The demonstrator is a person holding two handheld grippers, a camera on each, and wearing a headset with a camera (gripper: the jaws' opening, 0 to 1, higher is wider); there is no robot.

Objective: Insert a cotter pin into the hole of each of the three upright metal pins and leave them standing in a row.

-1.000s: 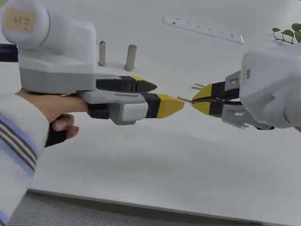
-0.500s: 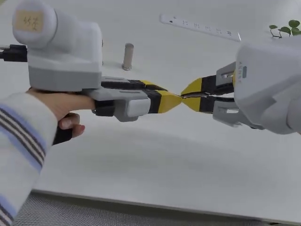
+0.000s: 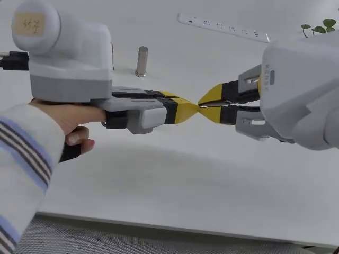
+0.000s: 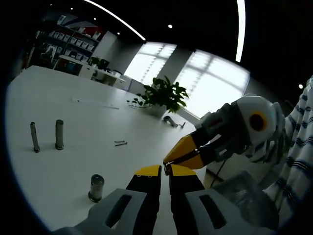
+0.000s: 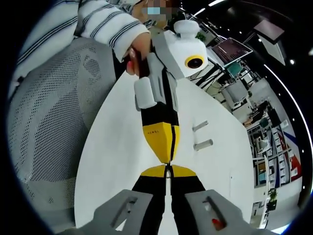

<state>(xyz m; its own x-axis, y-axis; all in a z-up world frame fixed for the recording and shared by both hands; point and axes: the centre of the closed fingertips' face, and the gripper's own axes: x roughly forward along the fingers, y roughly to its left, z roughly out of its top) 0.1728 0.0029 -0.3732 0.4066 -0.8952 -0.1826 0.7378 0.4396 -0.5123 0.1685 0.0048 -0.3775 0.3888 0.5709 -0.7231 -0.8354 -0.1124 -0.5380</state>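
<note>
The cotter pin [image 3: 203, 105] lies level above the table [image 3: 175, 174], its long axis running across from side to side. The right gripper [image 3: 202, 103] is clamped along it, and the left gripper [image 3: 195, 106] has its jaws closed on the free end, tip to tip. Behind them an upright metal pin [image 3: 142, 61] stands, with a power strip [image 3: 222, 26] farther back.

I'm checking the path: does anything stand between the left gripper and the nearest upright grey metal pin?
Nothing visible does: in the left gripper view, bare white table lies between the left gripper and the nearest upright grey metal pin.
</note>
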